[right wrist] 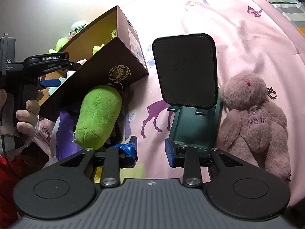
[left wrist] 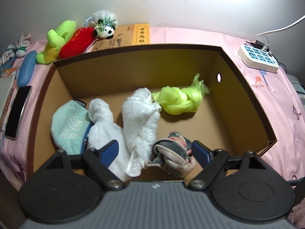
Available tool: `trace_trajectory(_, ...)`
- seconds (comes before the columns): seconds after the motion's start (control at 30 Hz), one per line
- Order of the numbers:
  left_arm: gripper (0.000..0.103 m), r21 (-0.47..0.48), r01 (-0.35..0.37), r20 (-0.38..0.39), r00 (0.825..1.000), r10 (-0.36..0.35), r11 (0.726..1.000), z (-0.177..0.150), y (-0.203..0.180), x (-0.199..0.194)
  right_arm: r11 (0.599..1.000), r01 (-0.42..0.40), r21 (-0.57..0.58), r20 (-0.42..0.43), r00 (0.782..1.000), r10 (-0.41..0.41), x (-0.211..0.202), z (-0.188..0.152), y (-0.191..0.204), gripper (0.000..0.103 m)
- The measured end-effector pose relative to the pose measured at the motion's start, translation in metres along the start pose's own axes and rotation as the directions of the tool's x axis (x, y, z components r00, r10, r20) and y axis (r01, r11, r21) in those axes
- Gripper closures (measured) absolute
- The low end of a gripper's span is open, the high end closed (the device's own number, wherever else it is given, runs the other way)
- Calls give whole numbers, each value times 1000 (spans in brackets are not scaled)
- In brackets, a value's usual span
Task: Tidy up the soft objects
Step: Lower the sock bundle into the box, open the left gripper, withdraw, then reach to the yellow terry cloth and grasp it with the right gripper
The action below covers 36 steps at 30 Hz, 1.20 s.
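A brown cardboard box (left wrist: 133, 64) holds a mint cap (left wrist: 70, 126), white cloths (left wrist: 141, 122), a neon-green bundle (left wrist: 179, 101) and a grey-pink cloth (left wrist: 173, 152). My left gripper (left wrist: 155, 150) is open above the box's near side, with the grey-pink cloth lying between its fingers. In the right wrist view my right gripper (right wrist: 151, 150) is open and empty over the pink sheet. A green plush (right wrist: 99, 114) lies to its left against the box (right wrist: 106, 68), a mauve teddy bear (right wrist: 253, 118) to its right.
Behind the box lie a lime-green plush (left wrist: 55, 42), a red plush (left wrist: 76, 42), a panda toy (left wrist: 104, 26) and a book (left wrist: 129, 36). A phone (left wrist: 18, 110) and blue case (left wrist: 26, 70) lie left. A power strip (left wrist: 257, 57) sits right. A dark phone stand (right wrist: 188, 80) stands ahead of my right gripper.
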<state>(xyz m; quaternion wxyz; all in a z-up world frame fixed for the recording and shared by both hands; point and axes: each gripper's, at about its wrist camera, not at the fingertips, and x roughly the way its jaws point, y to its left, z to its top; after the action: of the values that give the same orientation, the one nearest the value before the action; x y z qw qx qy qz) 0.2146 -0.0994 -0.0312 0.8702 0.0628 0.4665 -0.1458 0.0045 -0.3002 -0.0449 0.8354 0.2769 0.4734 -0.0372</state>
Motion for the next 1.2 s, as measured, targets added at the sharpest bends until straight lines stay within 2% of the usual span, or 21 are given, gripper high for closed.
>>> trace_trajectory(0.1,2,-1,-36,33,999,36,999,-5,0,-14,1000,-14,-19,-5,1000,14,-2,-1,0,89)
trace_trajectory(0.4,2,-32,-129,97,987,131,991,-19,-1,-54,995,-66,-80,-29,998,64,-8,-4,-1,88)
trace_trajectory(0.63,2,-65,-194,134,970,201,979,-37,0,-83,984,-115,-138,-60,992,108,-11,-7,0,88)
trace_trajectory(0.9,2,-139,-249,140,953,268,958,-66,9,-112,964,-175,-199,-117,981,154,-9,-13,3,88)
trace_trajectory(1.1,2,-212,-249,108,955,276,945,-97,17,-126,952,-214,-220,-168,969,179,-5,-19,3,88)
trace_trajectory(1.2,2,-243,-248,86,957,275,938,-115,18,-131,929,-263,-261,-191,957,217,-6,-25,10,88)
